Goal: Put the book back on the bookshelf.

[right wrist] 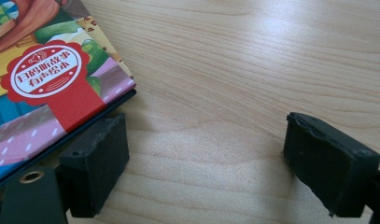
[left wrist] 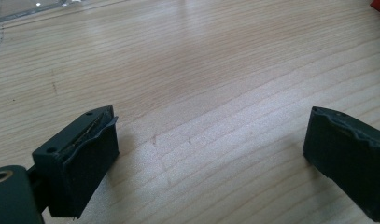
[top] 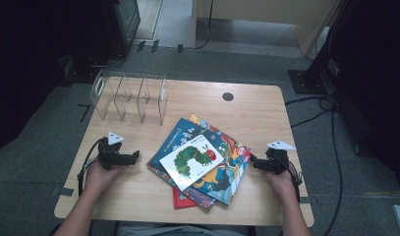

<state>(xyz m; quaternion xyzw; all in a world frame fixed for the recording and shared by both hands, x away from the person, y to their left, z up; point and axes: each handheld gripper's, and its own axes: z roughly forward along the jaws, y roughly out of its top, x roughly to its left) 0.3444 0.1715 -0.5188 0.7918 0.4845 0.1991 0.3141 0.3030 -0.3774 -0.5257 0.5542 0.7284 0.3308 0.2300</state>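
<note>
Right now the person holds both grippers low over the table [top: 266, 105], one on each side of the books [top: 200, 162]. The books lie in a loose pile near the middle of the table, a little toward the person's edge, and the top book [top: 191, 161] is white with a green caterpillar on its cover. The left gripper [top: 136, 155] points toward the pile from the left, well apart from it; in its own view the jaws stand wide apart with bare wood between them. The right gripper [top: 252, 162] points at the pile from the right, just beside its edge. In the right gripper view its jaws are also wide apart, and one jaw sits close under the corner of a book [right wrist: 52, 88] with a red round label; whether it touches the book I cannot tell for sure. Behind the left gripper, at the far left of the table, stands a clear rack [top: 129, 98] with several compartments.
</note>
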